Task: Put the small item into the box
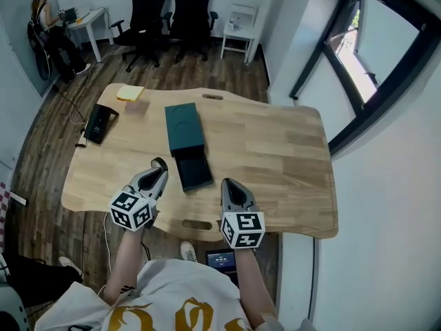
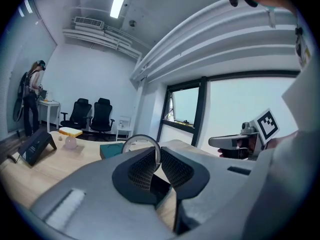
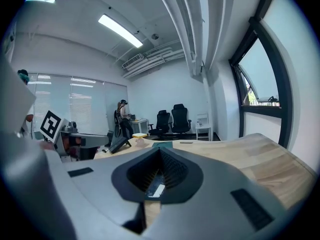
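Left gripper [image 2: 156,159] is clamped on a thin ring [image 2: 136,137], held above the table [image 1: 275,150] near its front edge. The ring is just left of the dark box [image 1: 183,125], not in it. Right gripper [image 3: 160,159], right of the box, has its jaws together on nothing.

A pale wooden worktop [image 1: 275,150] fills the middle of the head view. At its upper left corner lies a yellow sponge [image 1: 129,93], with a small pinkish object [image 1: 138,106] just beside it. A black device [image 1: 100,123] sits near the left edge. Beyond the worktop, two black office chairs [image 1: 147,12] stand on the dark wood floor [image 1: 41,143], next to a white side table [image 1: 239,33]. A person [image 1: 52,33] stands by a white desk [image 1: 88,18] at upper left. A dark-framed window [image 1: 372,54] runs down the right. A laptop [image 1: 222,258] shows below the near edge.
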### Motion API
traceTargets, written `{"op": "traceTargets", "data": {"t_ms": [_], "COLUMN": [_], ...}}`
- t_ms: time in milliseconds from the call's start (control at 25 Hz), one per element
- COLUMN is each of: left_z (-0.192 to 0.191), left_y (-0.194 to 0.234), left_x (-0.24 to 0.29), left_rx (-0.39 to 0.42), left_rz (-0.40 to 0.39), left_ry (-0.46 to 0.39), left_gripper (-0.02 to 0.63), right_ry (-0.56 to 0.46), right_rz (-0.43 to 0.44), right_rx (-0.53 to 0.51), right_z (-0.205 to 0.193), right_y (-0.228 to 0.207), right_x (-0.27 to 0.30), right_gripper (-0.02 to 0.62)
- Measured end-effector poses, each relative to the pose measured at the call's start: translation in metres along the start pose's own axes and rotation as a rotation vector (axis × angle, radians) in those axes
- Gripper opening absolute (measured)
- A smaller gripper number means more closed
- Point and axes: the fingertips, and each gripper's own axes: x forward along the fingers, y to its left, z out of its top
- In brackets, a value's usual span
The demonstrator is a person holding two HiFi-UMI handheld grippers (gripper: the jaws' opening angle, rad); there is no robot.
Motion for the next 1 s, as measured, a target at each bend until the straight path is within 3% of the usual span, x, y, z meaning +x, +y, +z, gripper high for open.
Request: {"op": "traceTargets", "data": {"t_ms": [360, 1000], "left_z": [-0.002, 0.002], "left_y": [0.019, 0.040], "left_x": [0.040, 0.057], "left_rx": [-0.020, -0.008], "left_rz": [-0.047, -0.047], "left_ry": [0.004, 0.030], "left_gripper": [0.037, 0.037], "right_ry": [-0.002, 0.000], "right_rz": [-0.101, -0.064], "right_rx": [-0.010, 0.013], "right_z": [0.003, 0.002], "right_y": [-0.023, -0.025], "right_x": [0.024, 0.055], "right_gripper": [0.005, 0.005]}}
